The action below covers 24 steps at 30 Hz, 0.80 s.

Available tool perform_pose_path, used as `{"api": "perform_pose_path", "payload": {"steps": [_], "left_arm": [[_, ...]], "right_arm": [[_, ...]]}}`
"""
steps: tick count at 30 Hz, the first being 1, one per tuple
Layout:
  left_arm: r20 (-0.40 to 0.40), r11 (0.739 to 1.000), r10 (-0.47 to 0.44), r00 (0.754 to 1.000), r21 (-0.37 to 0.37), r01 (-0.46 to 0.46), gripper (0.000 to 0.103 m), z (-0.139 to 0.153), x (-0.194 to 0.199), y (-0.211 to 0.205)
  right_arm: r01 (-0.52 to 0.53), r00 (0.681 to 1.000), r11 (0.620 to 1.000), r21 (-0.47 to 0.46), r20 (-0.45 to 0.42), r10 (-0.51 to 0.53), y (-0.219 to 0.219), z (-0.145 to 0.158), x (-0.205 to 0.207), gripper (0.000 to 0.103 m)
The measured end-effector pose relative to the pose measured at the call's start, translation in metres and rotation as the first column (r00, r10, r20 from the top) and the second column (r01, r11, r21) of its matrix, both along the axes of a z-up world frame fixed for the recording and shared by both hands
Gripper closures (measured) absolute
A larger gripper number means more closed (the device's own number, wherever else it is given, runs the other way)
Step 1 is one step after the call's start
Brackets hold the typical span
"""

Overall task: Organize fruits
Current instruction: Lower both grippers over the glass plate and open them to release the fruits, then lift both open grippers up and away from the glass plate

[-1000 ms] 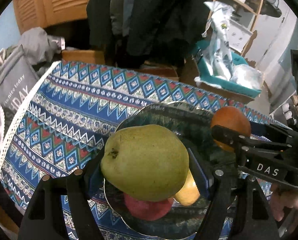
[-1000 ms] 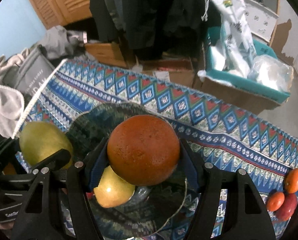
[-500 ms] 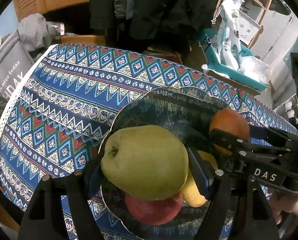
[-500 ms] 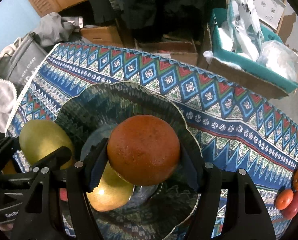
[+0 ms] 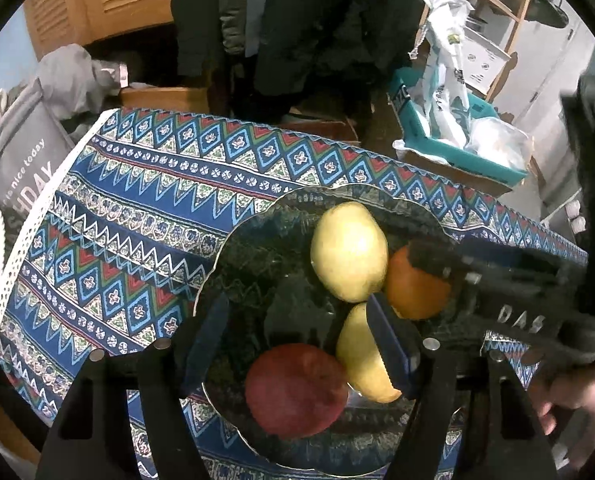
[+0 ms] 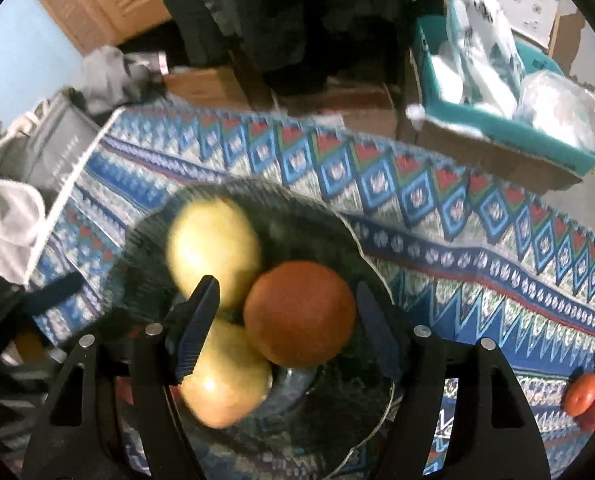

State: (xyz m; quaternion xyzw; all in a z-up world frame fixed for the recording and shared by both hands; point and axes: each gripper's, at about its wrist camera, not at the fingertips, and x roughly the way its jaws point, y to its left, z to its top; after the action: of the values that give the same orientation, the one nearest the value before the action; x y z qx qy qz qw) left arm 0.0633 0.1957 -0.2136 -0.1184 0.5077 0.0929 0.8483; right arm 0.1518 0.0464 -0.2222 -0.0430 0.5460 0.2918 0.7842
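The left gripper (image 5: 297,344) stands apart and empty above the plate (image 5: 257,240). On the plate lie a pear (image 5: 349,252), an orange (image 5: 413,288), a yellow fruit (image 5: 361,356) and a red apple (image 5: 293,390). The right gripper (image 6: 289,332) looks apart around the orange, though blur hides whether it touches.

patterned tablecloth (image 5: 145,216) covers table; glass plate (image 5: 233,256), small fruits (image 6: 585,392) on it.
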Motion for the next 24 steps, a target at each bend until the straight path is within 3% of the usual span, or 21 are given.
{"api": "perform_pose_path", "payload": {"steps": [8, 24], "left_arm": [[0.03, 0.999, -0.018, 0.999, 0.027, 0.018, 0.03, 0.017, -0.007, -0.006], [0.101, 0.993, -0.058, 0.993, 0.107, 0.047, 0.026, 0.061, -0.02, -0.031]], "right_arm": [[0.007, 0.996, 1.0, 0.009, 0.085, -0.008, -0.003, 0.037, -0.003, 0.031], [0.06, 0.963, 0.994, -0.089, 0.267, -0.034, -0.037, 0.092, -0.026, 0.031]]}}
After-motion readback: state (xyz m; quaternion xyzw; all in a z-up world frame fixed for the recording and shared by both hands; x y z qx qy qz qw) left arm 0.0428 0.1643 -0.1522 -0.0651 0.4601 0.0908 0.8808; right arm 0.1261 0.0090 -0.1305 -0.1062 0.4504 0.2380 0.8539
